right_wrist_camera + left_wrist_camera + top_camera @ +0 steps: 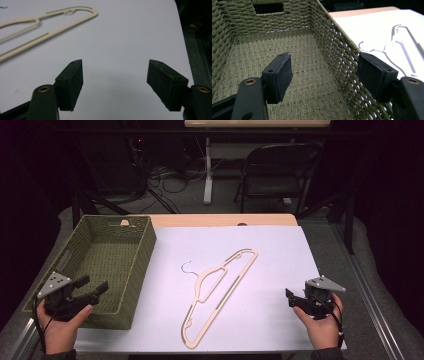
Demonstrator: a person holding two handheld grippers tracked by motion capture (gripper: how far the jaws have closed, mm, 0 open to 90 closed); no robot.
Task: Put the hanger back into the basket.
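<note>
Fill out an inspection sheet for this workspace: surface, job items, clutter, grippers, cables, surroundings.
Surface: white sheet over a wooden table, flat.
Job's things: cream hanger lies flat mid-sheet, wire hook toward the basket; green woven basket at the left edge, nothing inside.
Clutter: nothing seen.
Grippers: left hand-held gripper open, over the basket's near end, holding nothing; right hand-held gripper open, over bare sheet right of the hanger, holding nothing.
Cables: one trails from each gripper by the wrists; a tangle on the floor behind the table.
Surroundings: dark room, folding chair beyond the table.
</note>
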